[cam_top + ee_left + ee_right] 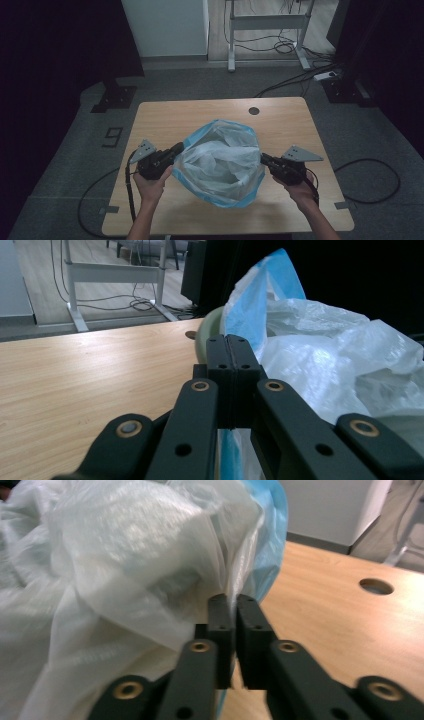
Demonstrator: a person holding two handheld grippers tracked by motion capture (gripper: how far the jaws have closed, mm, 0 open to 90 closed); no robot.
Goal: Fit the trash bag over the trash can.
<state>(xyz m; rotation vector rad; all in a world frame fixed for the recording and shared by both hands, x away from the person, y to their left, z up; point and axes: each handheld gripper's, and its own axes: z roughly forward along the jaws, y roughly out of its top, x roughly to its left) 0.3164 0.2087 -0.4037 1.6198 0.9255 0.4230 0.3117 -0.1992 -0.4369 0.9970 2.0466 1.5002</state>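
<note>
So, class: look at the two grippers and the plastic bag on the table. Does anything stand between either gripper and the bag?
Nothing visible does. The left gripper is shut on the blue rim of the plastic bag at its left side, and the right gripper is pinched on the clear film at its right side. Around the bag, the wooden table lies bare.

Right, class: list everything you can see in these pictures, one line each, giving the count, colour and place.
plastic bag: one, clear white with blue edge, middle of the table, pinched at both sides.
green object: one, pale green, behind the bag in the left gripper view; what it is cannot be told.
table: one, light wood, with a round hole near its far edge.
desk frame: one, white, on the floor beyond.
cables: several, black, on the floor.
left gripper: one, black, shut on the bag's left edge.
right gripper: one, black, shut on the bag's right edge.
</note>
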